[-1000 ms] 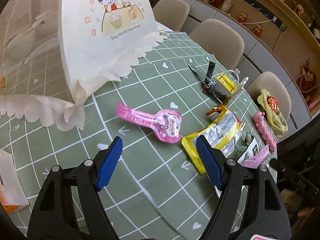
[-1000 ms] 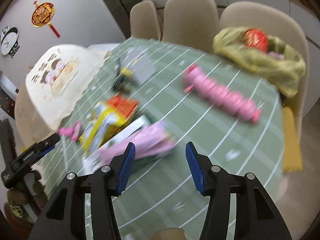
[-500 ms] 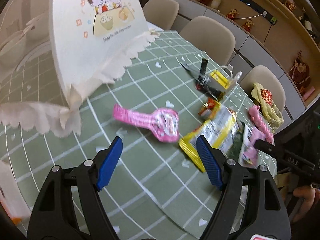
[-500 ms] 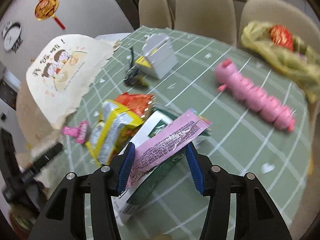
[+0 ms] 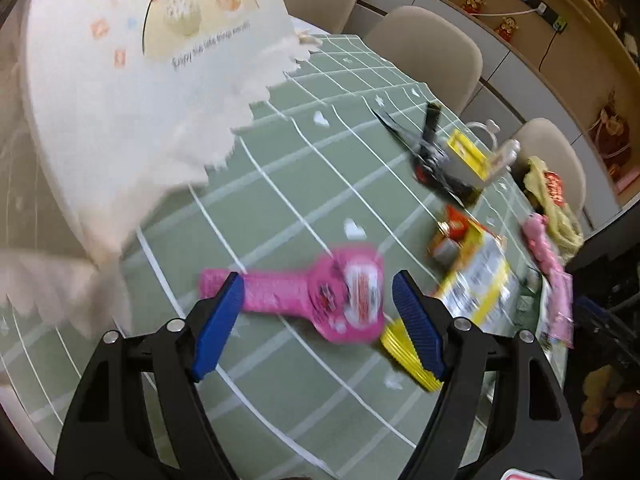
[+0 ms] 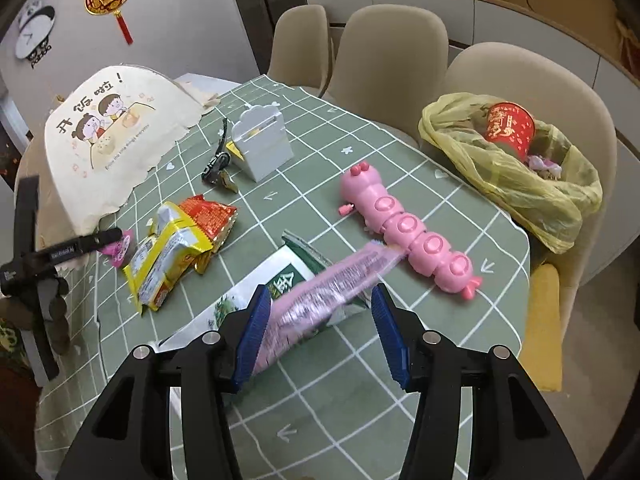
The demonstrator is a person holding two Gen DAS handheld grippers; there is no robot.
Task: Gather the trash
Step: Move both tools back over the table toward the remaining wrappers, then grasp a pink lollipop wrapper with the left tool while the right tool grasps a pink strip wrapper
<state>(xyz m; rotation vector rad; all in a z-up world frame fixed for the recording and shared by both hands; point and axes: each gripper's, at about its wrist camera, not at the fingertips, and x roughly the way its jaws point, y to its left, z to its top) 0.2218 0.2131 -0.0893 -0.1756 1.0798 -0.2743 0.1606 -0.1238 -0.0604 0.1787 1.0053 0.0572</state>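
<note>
Trash collection barely begun; most wrappers lie on the table [image 6: 400, 384].

Both grippers hang open: left gripper [image 5: 318, 306] over the pink lollipop wrapper [image 5: 320, 300], right gripper [image 6: 318, 326] astride the pink sachet [image 6: 332, 284]. The yellow bag [image 6: 520, 184] holds a red cup [image 6: 510, 130].

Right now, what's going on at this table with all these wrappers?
A person with a gripper in each hand is clearing snack trash off a green checked table. The left gripper is open around a pink lollipop-shaped wrapper, not yet closed on it. The right gripper is open around one end of a long pink wrapper lying on a green and white packet. A yellow trash bag sits on a chair, already holding a red cup.
</note>
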